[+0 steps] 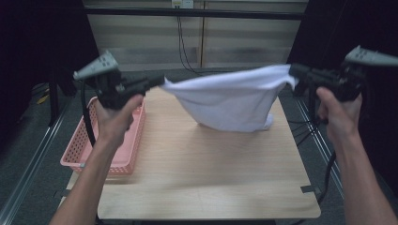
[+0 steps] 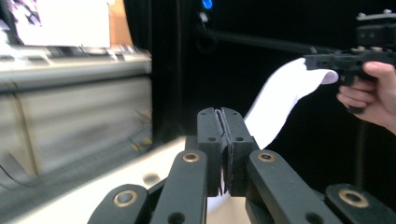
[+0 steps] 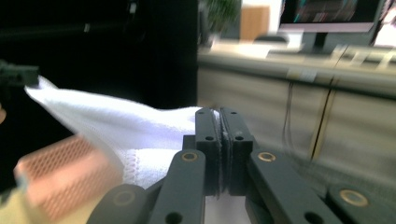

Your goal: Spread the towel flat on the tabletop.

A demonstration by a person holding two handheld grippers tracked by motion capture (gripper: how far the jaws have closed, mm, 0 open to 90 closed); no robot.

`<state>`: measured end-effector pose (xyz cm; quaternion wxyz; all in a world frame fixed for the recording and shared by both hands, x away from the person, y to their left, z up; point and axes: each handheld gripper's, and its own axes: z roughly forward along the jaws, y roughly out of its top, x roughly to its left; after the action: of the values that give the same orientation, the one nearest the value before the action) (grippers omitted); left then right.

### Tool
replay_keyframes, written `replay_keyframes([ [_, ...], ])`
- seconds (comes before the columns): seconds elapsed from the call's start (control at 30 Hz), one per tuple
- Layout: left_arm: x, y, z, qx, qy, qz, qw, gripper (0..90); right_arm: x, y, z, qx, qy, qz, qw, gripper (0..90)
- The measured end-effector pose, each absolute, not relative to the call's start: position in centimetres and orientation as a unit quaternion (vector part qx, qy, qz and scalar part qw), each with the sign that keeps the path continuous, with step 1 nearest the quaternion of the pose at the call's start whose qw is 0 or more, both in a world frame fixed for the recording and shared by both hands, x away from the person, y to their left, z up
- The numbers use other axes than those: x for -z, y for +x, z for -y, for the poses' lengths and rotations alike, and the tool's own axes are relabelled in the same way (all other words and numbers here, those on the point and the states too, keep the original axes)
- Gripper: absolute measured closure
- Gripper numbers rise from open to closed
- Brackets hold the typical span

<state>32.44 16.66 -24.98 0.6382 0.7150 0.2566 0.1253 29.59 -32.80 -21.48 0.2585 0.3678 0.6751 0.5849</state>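
Both our forearms reach in from six o'clock. Our left gripper (image 1: 157, 82) and right gripper (image 1: 294, 72) each have jaws clamped on a corner of the white cloth (image 1: 230, 101), stretched between them above the desk (image 1: 202, 173); its lower edge seemingly brushes the wood. At nine o'clock sits the pink basket (image 1: 123, 154).

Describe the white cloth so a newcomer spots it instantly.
Start at the wooden table. Above its far half the white cloth hangs stretched between the left gripper and the right gripper, each shut on a corner. Unlike the pink basket resting at the table's left edge, it is soft and airborne.
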Motion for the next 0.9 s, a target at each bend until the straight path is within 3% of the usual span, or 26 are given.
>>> replay_keyframes([
  [0.03, 25.0, 32.4, -16.7, -0.125, 0.715, -0.257, 0.638, 87.8, 22.8, 28.8, 32.9, -0.578, 0.371, -0.682, 0.252, 87.0],
  [0.13, 32.4, 28.8, -16.6, -0.06, 0.743, -0.268, 0.61, 87.7, 28.3, 25.4, 33.2, -0.553, 0.384, -0.706, 0.22, 87.0],
  [0.17, 32.4, 28.8, -16.6, -0.06, 0.743, -0.268, 0.61, 87.7, 28.3, 25.4, 33.2, -0.553, 0.384, -0.706, 0.22, 87.0],
  [0.23, 36.8, 26.4, -16.6, -0.027, 0.753, -0.277, 0.596, 87.6, 33.4, 21.7, 33.6, -0.538, 0.401, -0.718, 0.186, 87.0],
  [0.4, 42.6, 22.5, -16.6, 0.036, 0.782, -0.287, 0.552, 86.6, 40.5, 15.8, 33.5, -0.505, 0.428, -0.735, 0.143, 86.3],
  [0.5, 45.2, 21.8, -17.2, 0.058, 0.794, -0.308, 0.521, 75.6, 43.1, 13.7, 33.4, -0.455, 0.443, -0.761, 0.13, 75.8],
  [0.6, 46.0, 22.4, -17.8, 0.067, 0.787, -0.325, 0.52, 69.7, 43.9, 13.2, 34.0, -0.46, 0.439, -0.763, 0.115, 69.2],
  [0.63, 46.0, 23.4, -17.9, 0.059, 0.792, -0.325, 0.514, 63.1, 44.4, 13.6, 34.6, -0.463, 0.447, -0.755, 0.123, 64.4],
  [0.9, 46.8, 28.5, -14.2, 0.04, 0.822, -0.298, 0.483, 61.5, 45.9, 19.7, 34.2, -0.432, 0.459, -0.764, 0.14, 55.5],
])
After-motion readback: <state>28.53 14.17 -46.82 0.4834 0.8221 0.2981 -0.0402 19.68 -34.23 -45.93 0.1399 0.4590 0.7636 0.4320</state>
